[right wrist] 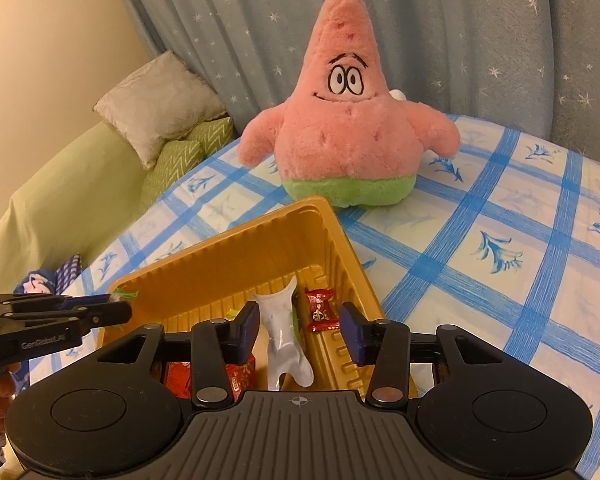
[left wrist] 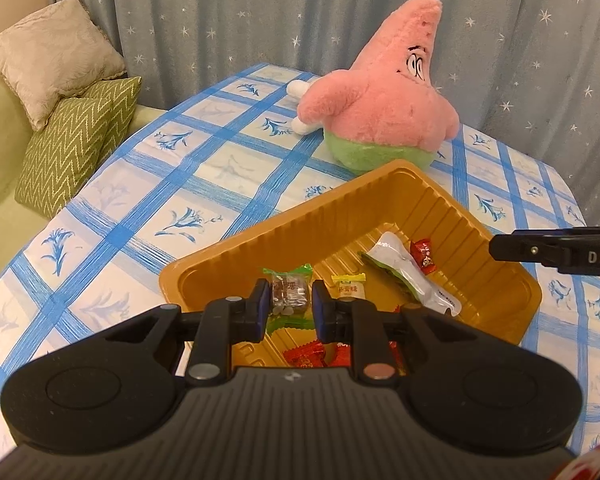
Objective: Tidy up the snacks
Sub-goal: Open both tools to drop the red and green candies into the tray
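I see the green-ended snack packet (left wrist: 290, 289) pinched between my left gripper (left wrist: 290, 304)'s jaws, hanging over the near part of the gold plastic tray (left wrist: 472, 216), where a white pouch (left wrist: 404, 268), a red candy (left wrist: 425, 256), a yellow-topped sachet (left wrist: 350, 286) and red wrappers (left wrist: 306, 356) already lie. My right gripper (right wrist: 300, 328) hovers above the white pouch with its jaws spread and nothing between the pads. The tray sits on the blue-checked tablecloth (left wrist: 204, 184), just in front of the pink star plush (right wrist: 348, 120).

Curtained corner with sofa

Grey star-print curtain (left wrist: 340, 12) behind; green sofa (right wrist: 60, 200) with two cushions (left wrist: 56, 52); cream wall (right wrist: 60, 40), perhaps warm-lit.
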`<state>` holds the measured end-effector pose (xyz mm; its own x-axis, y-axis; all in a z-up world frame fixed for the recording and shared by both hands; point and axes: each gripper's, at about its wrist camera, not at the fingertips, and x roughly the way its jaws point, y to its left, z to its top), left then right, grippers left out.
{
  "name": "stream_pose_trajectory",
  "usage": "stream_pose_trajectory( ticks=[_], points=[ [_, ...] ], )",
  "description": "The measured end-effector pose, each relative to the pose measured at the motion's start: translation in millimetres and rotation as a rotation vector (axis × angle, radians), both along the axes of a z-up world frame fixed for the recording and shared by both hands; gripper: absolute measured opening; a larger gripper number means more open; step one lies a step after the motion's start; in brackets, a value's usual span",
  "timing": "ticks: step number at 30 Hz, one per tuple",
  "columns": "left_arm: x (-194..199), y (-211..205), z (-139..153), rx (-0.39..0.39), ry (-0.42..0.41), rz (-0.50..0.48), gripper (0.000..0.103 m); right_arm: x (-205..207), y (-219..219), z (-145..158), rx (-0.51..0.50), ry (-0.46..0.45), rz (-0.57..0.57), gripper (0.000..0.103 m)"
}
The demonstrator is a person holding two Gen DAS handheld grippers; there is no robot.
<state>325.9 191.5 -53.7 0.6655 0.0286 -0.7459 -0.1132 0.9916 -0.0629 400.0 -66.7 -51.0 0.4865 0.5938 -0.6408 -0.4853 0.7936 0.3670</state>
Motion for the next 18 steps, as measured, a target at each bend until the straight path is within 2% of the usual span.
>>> stream_pose_trajectory(
  ticks=[7, 18],
  points=[
    [2, 1, 0, 0.009, -0.002, 0.009, 0.020, -9, 3, 6, -0.007, -0.023, 0.015, 0.049],
    [-20, 0, 11, 0.000, -0.014, 0.034, 0.041, -31, 4, 14, -0.032, -0.069, 0.037, 0.069]
  ],
)
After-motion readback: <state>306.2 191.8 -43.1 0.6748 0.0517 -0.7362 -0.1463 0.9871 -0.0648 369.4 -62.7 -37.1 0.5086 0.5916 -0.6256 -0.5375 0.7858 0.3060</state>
